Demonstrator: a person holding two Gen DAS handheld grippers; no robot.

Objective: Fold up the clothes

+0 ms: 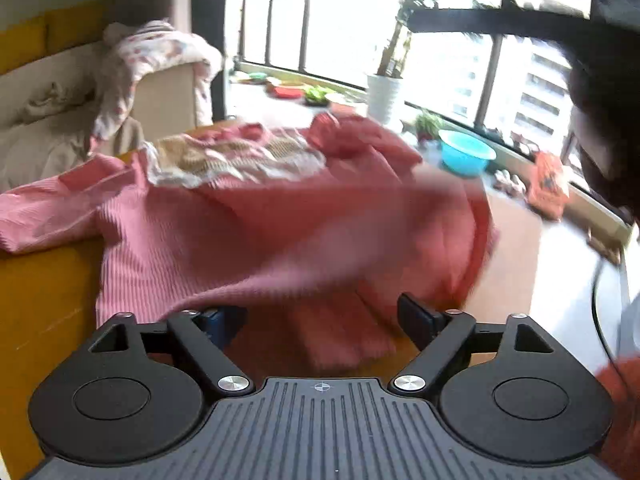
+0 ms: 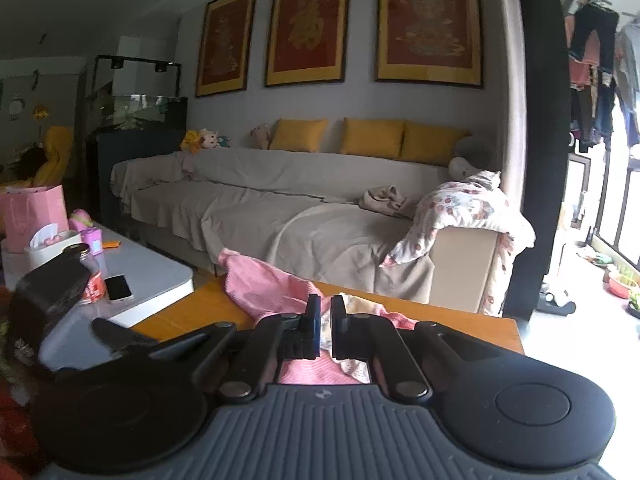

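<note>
Left wrist view: pink ribbed knit sweater [image 1: 248,240] with a cream-and-tan patterned chest panel lies spread over the orange wooden table [image 1: 44,300], 1 sleeve trailing to the far left, the right part blurred and bunched toward the table's right edge. Hem hangs near, just beyond the gripper.

Handling, my read: soft, light, floppy, no stiffness at all. Ribbed knit should give decent friction, so slip is unlikely, but it will stretch and drag the rest along if pulled from 1 point. Best hold is a hem corner or a sleeve cuff, pinching both layers; avoid the middle of the body.

Left gripper [image 1: 320,320]: jaws stand wide apart, nothing pressed between the pads; sweater fabric lies just ahead of and under the gap. Touching or merely over it, I can't tell through the blur.

Right wrist view: right gripper [image 2: 325,320] has its jaws nearly together, only a narrow slit showing. Pink fabric and a bit of the cream panel sit directly behind and below the fingers; looks pinched on the sweater [image 2: 264,288], though the contact itself is hidden. Grey draped sofa [image 2: 300,216] sits behind the table.
</note>
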